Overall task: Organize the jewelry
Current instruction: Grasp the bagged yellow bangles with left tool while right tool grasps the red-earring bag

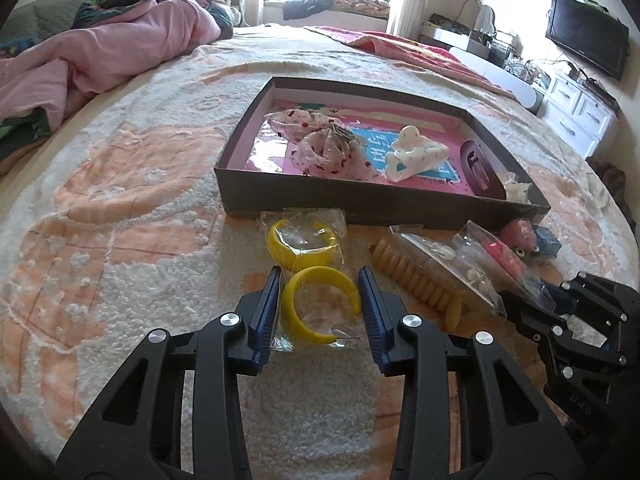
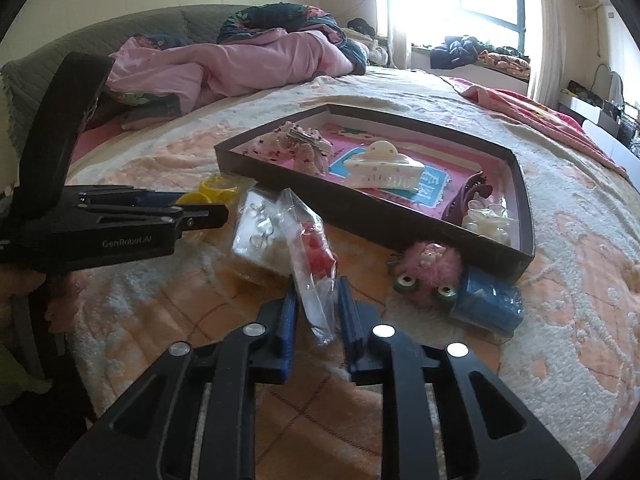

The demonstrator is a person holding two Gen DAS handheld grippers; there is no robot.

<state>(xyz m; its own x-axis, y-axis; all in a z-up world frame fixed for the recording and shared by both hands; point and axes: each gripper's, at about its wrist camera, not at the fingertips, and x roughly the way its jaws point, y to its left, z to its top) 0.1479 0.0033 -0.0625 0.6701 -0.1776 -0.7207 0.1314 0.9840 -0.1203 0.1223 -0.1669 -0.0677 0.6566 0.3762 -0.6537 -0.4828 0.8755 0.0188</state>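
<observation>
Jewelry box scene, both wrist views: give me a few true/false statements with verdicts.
1. The white hair claw lies inside the box. True.
2. The left gripper is shut on a yellow hoop. False: its fingers stand apart, either side of the bagged hoop.
3. The pink fluffy toy sits inside the box. False: it lies on the blanket against the box's outer wall.
4. The right gripper has a clear bag with red pieces between its fingers. True.

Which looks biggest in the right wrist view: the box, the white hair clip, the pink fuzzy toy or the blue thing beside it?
1. Box
2. White hair clip
3. Pink fuzzy toy and blue thing: they look about alike, so no ranking. Both lie nearer the camera than the clip.
</observation>
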